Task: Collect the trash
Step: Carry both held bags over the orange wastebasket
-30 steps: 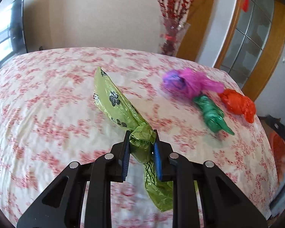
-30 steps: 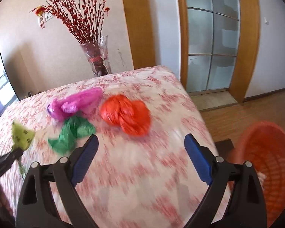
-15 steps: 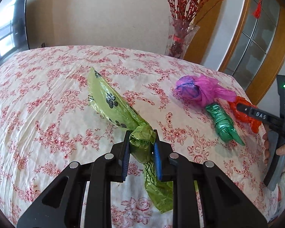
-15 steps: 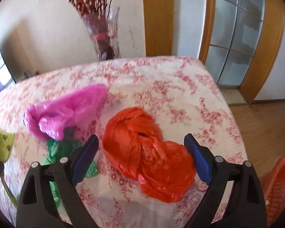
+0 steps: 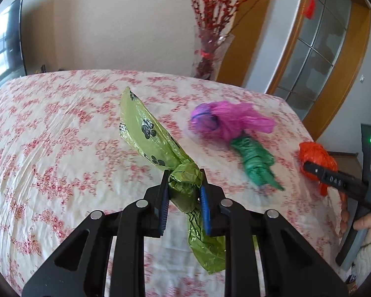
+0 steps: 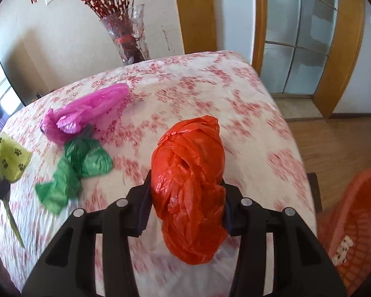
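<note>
While two crumpled bags were already gripped, two more lay loose on the floral bedspread, so the collecting was judged to be roughly midway at best. The left gripper was seen narrowed tightly around the knot of a yellow-green bag printed with paw marks, which was held above the cloth with its tail hanging below the jaws. The right gripper had just been closing, and an orange bag was clamped between its pads, bulging above and below them, near the bed's edge. A pink bag and a dark green bag were left untouched, touching each other, between the two held bags. An orange basket stood on the floor beside the bed at the right, with what looked like one small scrap inside. Neither held bag had yet been dropped into it, so carrying, releasing and two further pick-ups appeared to remain.
</note>
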The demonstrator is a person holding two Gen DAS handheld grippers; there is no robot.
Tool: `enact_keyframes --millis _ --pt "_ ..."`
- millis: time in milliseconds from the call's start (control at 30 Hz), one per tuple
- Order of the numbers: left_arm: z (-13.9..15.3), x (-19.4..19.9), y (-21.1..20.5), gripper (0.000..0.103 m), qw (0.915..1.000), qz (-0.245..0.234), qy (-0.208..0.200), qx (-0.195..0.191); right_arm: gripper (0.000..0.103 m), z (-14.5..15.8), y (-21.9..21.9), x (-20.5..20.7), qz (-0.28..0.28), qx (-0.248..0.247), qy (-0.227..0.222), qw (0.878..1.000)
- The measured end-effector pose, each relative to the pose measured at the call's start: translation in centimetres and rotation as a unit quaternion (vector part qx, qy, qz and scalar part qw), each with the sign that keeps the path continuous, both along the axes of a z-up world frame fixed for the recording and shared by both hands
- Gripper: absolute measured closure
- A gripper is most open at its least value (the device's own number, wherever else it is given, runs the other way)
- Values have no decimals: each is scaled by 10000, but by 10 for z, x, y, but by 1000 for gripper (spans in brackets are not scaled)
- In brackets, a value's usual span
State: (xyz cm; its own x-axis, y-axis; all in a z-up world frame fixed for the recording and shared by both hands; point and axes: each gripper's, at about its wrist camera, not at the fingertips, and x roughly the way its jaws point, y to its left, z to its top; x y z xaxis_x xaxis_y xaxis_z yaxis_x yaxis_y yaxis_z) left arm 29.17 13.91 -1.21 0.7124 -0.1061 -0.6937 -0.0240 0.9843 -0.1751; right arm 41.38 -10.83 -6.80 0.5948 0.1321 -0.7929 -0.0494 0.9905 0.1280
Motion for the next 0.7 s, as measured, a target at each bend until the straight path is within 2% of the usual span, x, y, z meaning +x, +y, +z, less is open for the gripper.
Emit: enact_keyframes --millis 333,700 --pt "19 -10 -55 82 9988 -459 -101 -115 58 5 -42 -71 -268 68 -117 9995" --pt "30 -18 -123 82 9943 -1045 -170 -79 58 16 -91 -140 -664 45 -532 9964"
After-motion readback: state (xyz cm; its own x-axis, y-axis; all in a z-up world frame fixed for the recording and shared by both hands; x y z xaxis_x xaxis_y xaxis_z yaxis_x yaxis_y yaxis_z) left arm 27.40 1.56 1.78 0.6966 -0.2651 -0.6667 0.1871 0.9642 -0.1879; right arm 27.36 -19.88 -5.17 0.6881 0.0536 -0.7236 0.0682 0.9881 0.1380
